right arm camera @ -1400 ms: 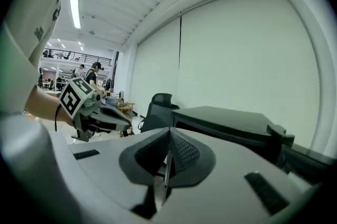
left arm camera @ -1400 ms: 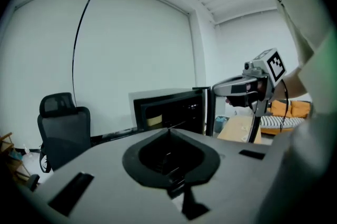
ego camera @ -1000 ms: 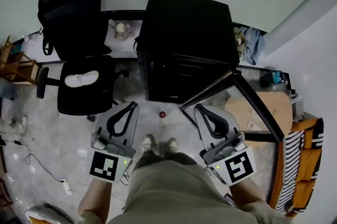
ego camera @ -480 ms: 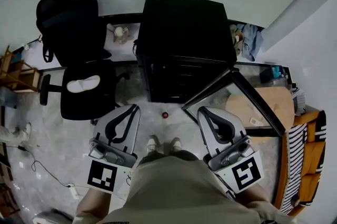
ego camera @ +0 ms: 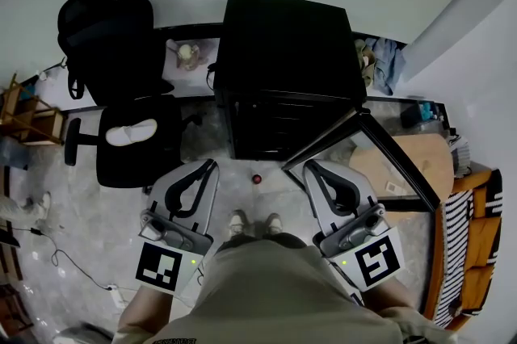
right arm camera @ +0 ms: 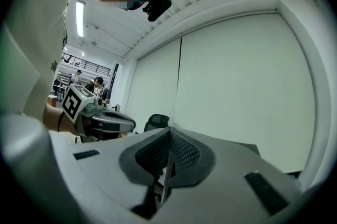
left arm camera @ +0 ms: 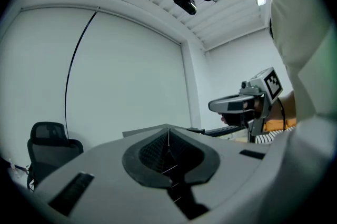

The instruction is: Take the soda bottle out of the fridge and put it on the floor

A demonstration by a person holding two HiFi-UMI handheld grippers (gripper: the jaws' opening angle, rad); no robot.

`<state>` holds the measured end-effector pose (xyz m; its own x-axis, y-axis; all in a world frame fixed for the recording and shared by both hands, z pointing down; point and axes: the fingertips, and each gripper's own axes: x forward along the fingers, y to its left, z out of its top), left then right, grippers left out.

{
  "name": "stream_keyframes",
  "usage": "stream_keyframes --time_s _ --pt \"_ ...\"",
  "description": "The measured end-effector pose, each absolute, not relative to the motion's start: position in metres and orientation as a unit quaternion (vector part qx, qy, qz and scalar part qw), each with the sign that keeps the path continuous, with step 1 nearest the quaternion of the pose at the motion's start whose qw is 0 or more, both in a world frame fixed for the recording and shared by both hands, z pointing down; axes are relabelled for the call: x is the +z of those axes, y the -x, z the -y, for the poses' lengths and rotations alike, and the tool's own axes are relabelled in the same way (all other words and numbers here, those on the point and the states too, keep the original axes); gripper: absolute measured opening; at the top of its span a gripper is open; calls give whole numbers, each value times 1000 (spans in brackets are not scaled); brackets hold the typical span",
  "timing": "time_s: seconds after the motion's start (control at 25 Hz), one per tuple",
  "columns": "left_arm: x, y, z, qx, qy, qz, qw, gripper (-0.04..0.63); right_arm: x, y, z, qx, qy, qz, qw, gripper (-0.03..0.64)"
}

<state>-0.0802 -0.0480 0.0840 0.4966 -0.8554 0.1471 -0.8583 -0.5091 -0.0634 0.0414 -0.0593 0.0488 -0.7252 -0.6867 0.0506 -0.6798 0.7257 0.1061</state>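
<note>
The left hand-held gripper [ego camera: 208, 165] and the right hand-held gripper [ego camera: 312, 167] are both closed on nothing, and a small red-capped thing, likely the bottle [ego camera: 257, 179], stands on the floor [ego camera: 239, 173] before the open fridge [ego camera: 287, 76], so the task looks done

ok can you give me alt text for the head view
Seen from above, a person holds the left gripper and right gripper, both shut and empty, in front of a black fridge whose glass door stands open to the right. A small red object lies on the floor before the fridge, and a black office chair stands at left.
</note>
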Motion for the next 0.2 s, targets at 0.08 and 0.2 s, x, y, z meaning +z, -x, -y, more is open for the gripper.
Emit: stream_keyframes --time_s 0.08,0.2 --pt "82 80 51 82 -865 495 4 11 48 -41 62 -39 -368 928 43 -3" --pt "81 81 55 84 -865 495 4 11 48 -41 66 -38 -369 927 44 -3"
